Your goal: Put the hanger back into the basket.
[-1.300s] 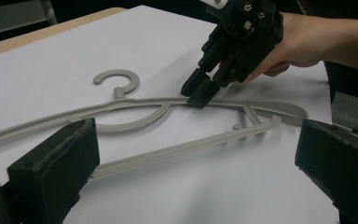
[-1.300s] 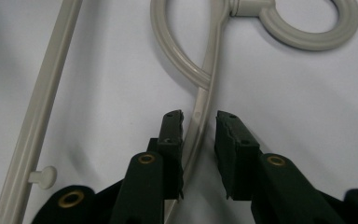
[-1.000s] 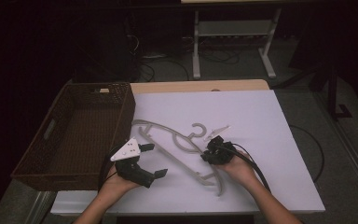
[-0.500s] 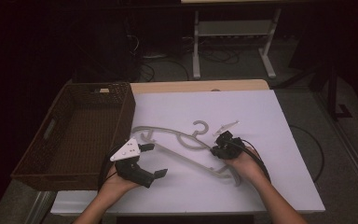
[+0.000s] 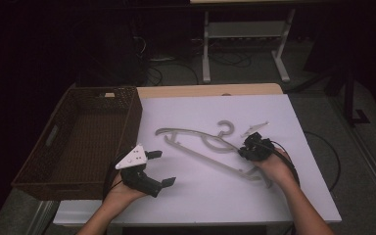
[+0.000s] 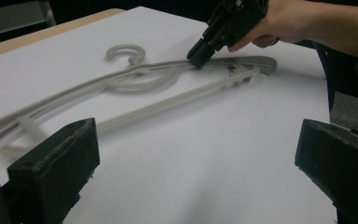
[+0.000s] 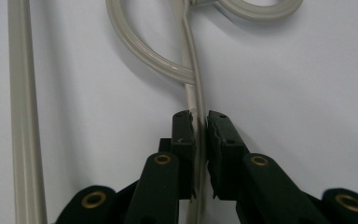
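A grey plastic hanger (image 5: 200,142) lies flat on the white table (image 5: 200,200), its hook (image 5: 223,128) pointing to the far side. My right gripper (image 5: 245,149) is shut on the hanger's upper arm near its right end. In the right gripper view the two pads (image 7: 199,119) pinch the thin grey bar (image 7: 193,88) just below the hanger's inner loop. My left gripper (image 5: 162,168) rests open near the front left of the table, with nothing between its jaws. From the left gripper view (image 6: 196,154), the hanger (image 6: 158,105) lies ahead and the right gripper (image 6: 198,51) bears down on it.
A dark woven basket (image 5: 54,152) stands at the table's left edge, close beside the left hand. A small white piece (image 5: 254,128) lies just right of the hook. Beyond the table, a metal stand (image 5: 245,29) and cables sit on the dark floor.
The right gripper has moved right and slightly away from me, dragging the hanger with it across the table. The left gripper has stayed put.
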